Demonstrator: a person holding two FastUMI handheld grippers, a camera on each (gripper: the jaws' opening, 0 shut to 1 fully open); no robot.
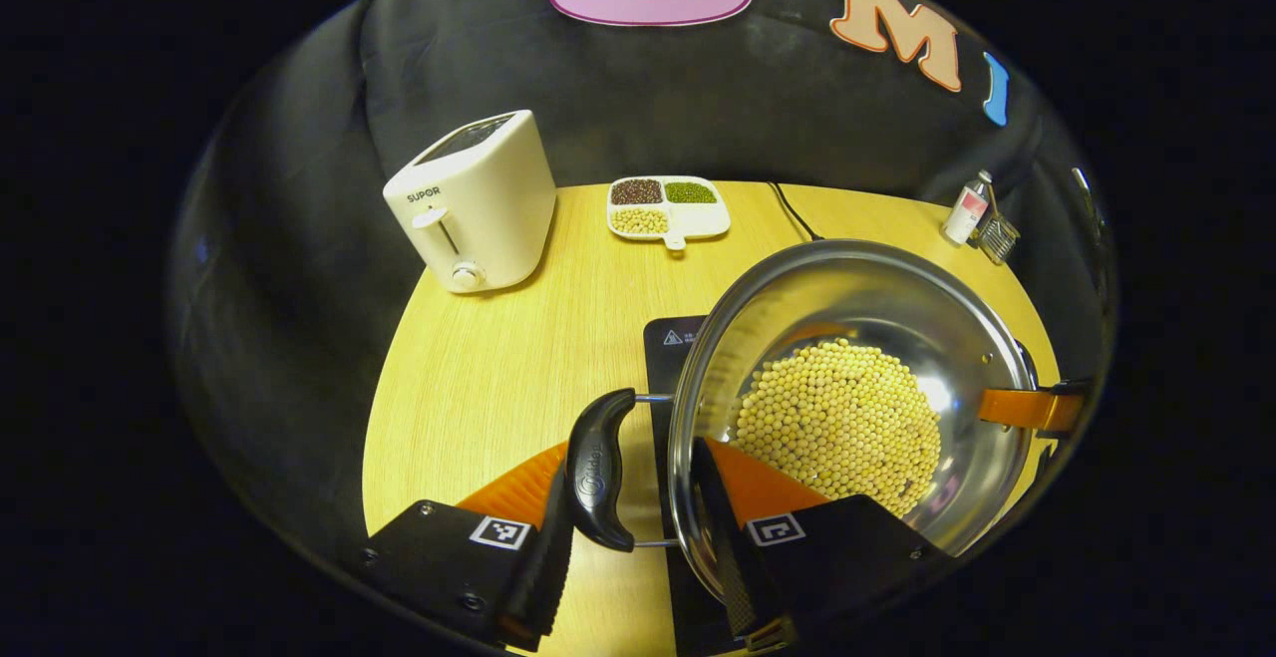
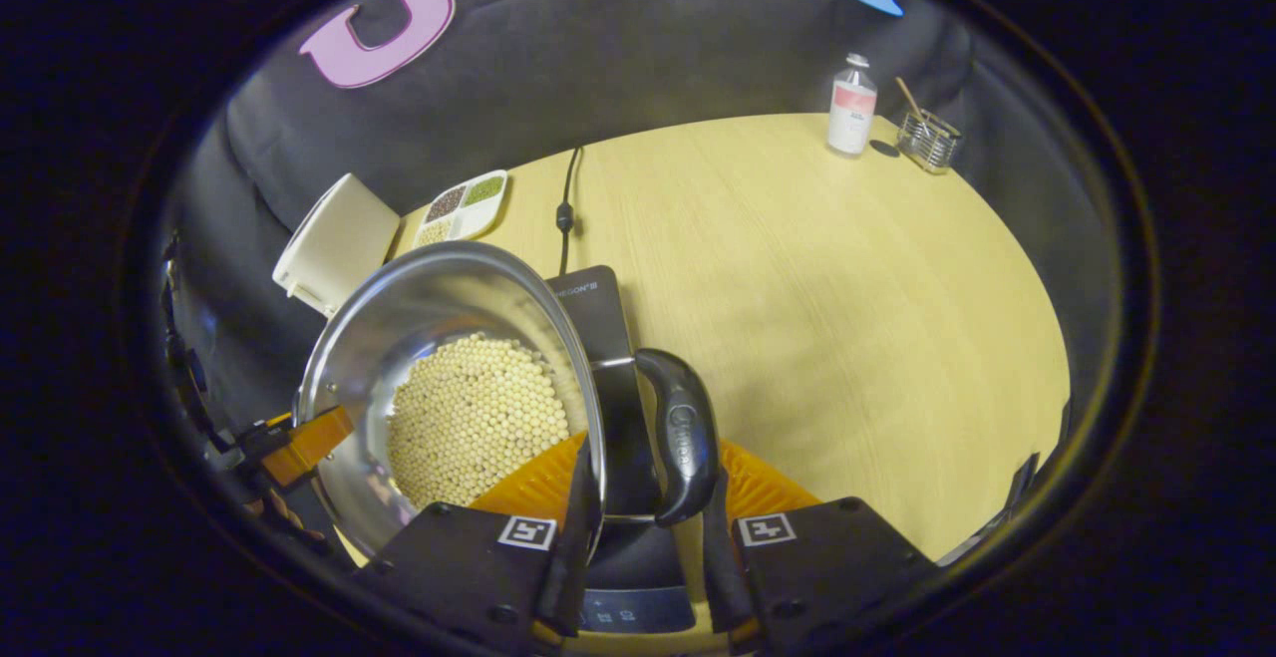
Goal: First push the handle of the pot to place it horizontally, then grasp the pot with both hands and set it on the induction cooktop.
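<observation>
A steel pot (image 1: 857,288) holding pale round beans (image 1: 837,418) hangs over the black induction cooktop (image 1: 670,338); I cannot tell whether its base touches it. My left gripper (image 1: 633,458) is shut on the pot, one finger outside the black side handle (image 1: 598,468) and the other inside the rim. In the right gripper view, my right gripper (image 2: 648,468) holds the pot (image 2: 429,298) the same way at the opposite black handle (image 2: 683,443), above the cooktop (image 2: 598,318). Each gripper also shows at the pot's far rim in the other's view.
On the wooden table (image 2: 847,318) stand a white toaster (image 1: 474,203), a divided dish of beans (image 1: 668,206), a small bottle (image 2: 852,104) and a wire holder (image 2: 927,139) near the back edge. The cooktop's cord (image 2: 566,208) runs toward the wall.
</observation>
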